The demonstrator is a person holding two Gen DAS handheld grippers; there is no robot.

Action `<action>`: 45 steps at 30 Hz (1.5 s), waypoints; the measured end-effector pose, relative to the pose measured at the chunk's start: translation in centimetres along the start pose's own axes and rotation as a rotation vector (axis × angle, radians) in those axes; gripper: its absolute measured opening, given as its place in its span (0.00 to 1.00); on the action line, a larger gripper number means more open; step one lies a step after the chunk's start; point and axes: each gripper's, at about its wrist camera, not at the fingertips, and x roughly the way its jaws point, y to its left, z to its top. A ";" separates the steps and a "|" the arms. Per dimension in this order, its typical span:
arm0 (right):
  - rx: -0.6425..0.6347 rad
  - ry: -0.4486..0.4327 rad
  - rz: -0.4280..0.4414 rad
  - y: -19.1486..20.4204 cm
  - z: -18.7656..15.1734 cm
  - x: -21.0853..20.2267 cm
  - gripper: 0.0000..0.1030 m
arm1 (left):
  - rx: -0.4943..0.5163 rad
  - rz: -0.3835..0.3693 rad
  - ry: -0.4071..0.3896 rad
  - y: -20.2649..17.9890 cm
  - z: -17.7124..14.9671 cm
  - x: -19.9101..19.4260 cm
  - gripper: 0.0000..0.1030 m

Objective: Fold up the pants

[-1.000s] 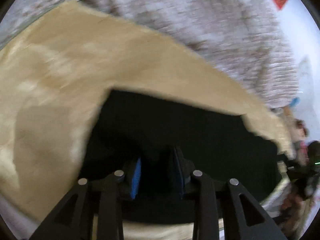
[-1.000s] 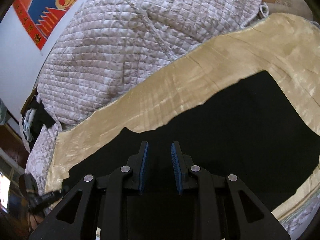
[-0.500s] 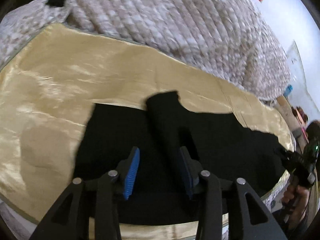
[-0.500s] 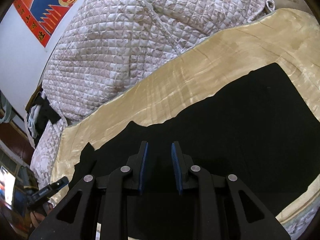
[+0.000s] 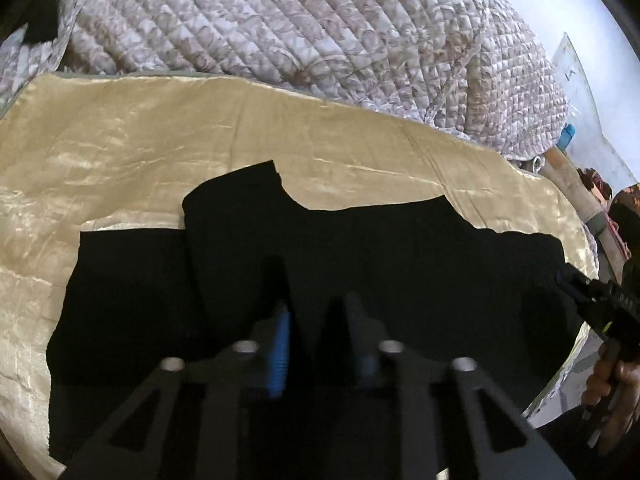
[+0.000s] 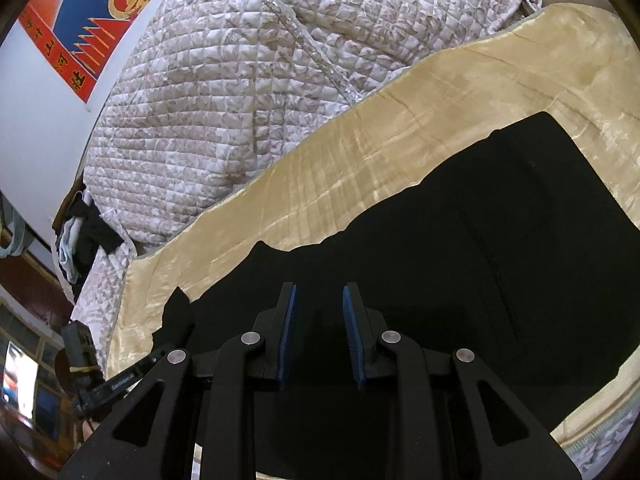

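Pants end folded over, left fingers closing

My left gripper [image 5: 316,320] has just narrowed, nothing visibly held; black pants [image 5: 360,264] flap now lies folded; right gripper [image 6: 319,320] part-open, empty.

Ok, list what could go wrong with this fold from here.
1. The folded flap of the pants lies crooked, its corner jutting onto the gold sheet; pressing on may lock in a skewed fold.
2. The left gripper has just been closing with no cloth visibly between its jaws, so it may lift nothing.
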 end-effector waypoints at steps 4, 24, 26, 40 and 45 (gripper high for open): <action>-0.015 -0.002 0.004 0.4 -0.1 0.0 0.23 | -0.037 0.033 -0.060 0.5 -0.2 -1.5 0.05; -0.261 0.084 -0.099 2.8 -3.0 0.9 0.23 | -0.250 0.342 -0.163 6.9 -5.1 -9.7 0.08; -0.295 0.101 -0.086 3.5 -3.5 1.2 0.23 | -0.204 0.278 -0.163 5.2 -4.4 -9.0 0.10; -0.441 0.125 -0.145 5.8 -4.7 2.4 0.24 | 0.036 0.292 -0.045 0.4 -4.2 -3.9 0.22; -0.485 0.151 -0.195 6.5 -5.3 4.0 0.24 | 0.075 0.295 -0.057 0.2 -3.6 -2.6 0.23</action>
